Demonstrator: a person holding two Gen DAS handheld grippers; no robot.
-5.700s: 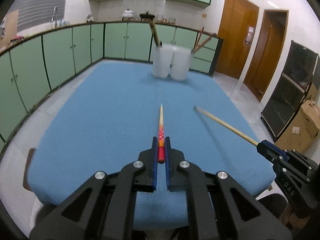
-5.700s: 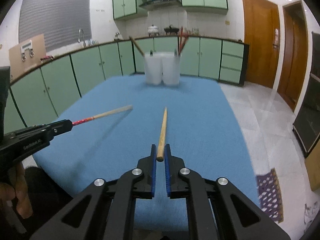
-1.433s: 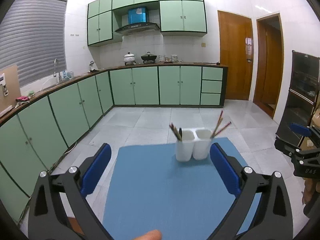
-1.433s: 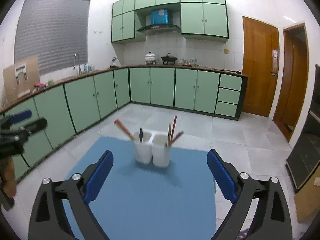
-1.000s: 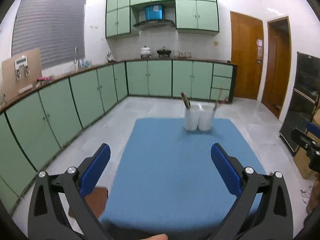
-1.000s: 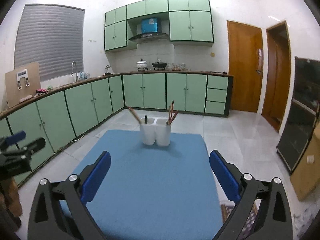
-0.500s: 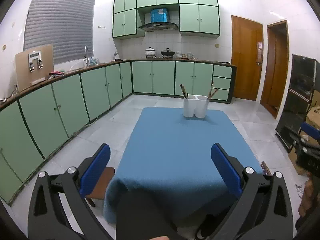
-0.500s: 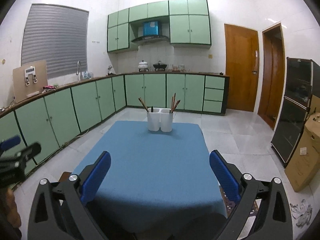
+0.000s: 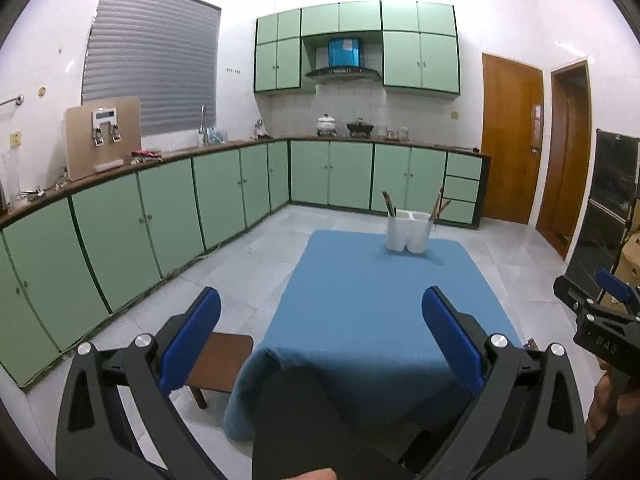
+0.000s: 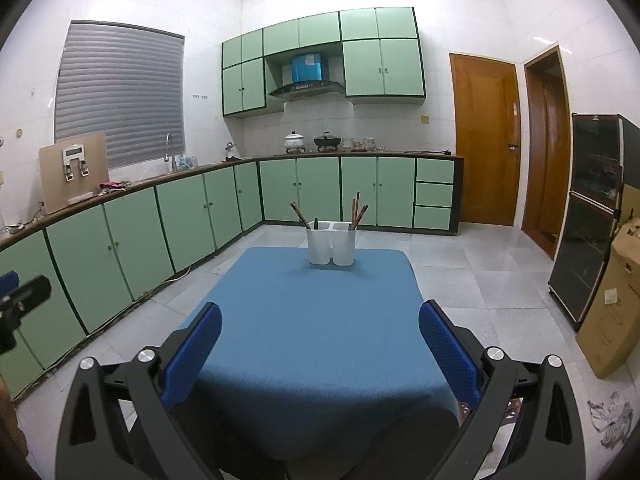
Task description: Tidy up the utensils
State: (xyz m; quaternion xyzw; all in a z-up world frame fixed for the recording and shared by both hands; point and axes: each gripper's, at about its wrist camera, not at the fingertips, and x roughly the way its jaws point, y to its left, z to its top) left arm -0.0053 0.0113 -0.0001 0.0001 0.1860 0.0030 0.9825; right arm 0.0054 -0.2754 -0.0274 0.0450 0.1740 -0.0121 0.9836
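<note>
A white two-cup utensil holder (image 9: 409,234) stands at the far end of the blue-covered table (image 9: 384,312); it also shows in the right wrist view (image 10: 332,246). Chopsticks (image 10: 357,210) stick up from its right cup and chopsticks (image 10: 300,214) lean out of its left cup. My left gripper (image 9: 320,332) is open and empty, held back from the table's near edge. My right gripper (image 10: 320,340) is open and empty, also well back from the table (image 10: 312,336). The right gripper shows at the right edge of the left wrist view (image 9: 600,320).
A brown wooden stool (image 9: 220,364) stands left of the table's near corner. Green cabinets (image 10: 120,240) line the left and back walls. A black glass cabinet (image 10: 588,220) and a cardboard box (image 10: 612,300) stand at the right. A dark knee (image 9: 304,420) is below the left gripper.
Both grippers held a chopstick earlier; now both are open and empty, and the chopsticks stand in the holder. Both grippers have pulled steadily back and away from the table.
</note>
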